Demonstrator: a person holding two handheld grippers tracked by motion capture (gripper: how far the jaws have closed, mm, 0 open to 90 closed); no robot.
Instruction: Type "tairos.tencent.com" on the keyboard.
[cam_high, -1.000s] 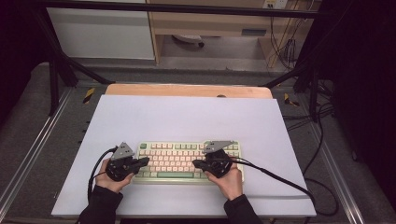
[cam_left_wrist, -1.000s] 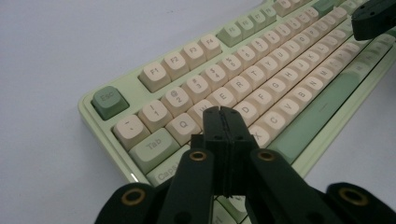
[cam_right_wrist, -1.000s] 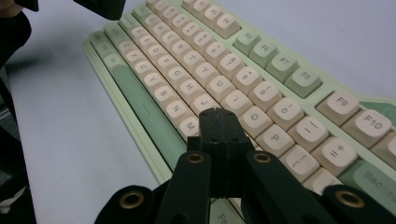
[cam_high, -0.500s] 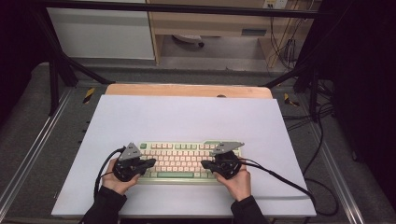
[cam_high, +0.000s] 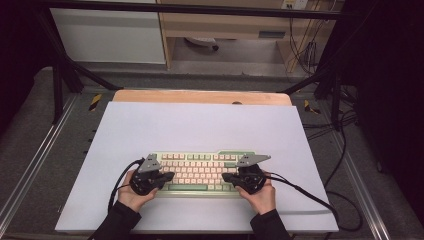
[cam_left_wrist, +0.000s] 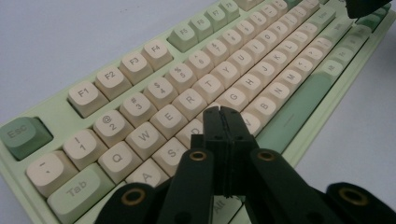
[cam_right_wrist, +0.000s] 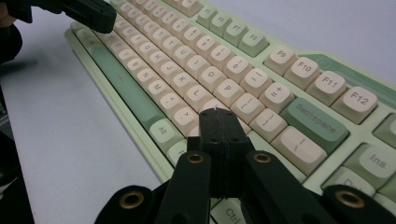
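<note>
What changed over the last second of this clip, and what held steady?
Both hands drew back toward the person, and the left tongs and right tongs slid from the keyboard's upper rows down to its lower rows. Both tongs are shut, holding nothing. The keyboard kept its place on the white mat.

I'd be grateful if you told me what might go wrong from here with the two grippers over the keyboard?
1. The shut left gripper sits among closely packed keys on the keyboard, so it might press two at once.
2. The shut right gripper hovers close to the Backspace key, so a slip might hit it.
3. The keyboard lies loose on the table, so a hard push might shift it.
</note>
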